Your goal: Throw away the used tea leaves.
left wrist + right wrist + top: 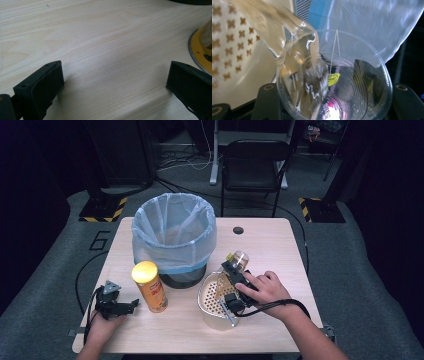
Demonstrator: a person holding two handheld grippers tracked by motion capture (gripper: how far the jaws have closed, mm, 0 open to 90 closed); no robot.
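My right gripper (234, 269) is shut on a clear plastic cup (239, 256), tipped toward a cream perforated strainer bowl (202, 292) at the table's front centre. In the right gripper view the cup (362, 75) sits between the two black jaws of that gripper (337, 105). Pale liquid (299, 62) runs over the cup's rim toward the strainer (234, 50). A teabag's string and yellow tag (333, 78) hang inside the cup. My left gripper (131, 306) rests open on the table at the front left; bare wood lies between its jaws (115, 85).
A waste bin with a pale blue bag (173, 237) stands behind the strainer; its bag (372, 25) is just past the cup. A yellow-lidded snack can (149, 287) stands upright beside the left gripper, with its base (202, 42) showing. A black chair (255, 165) stands beyond the table.
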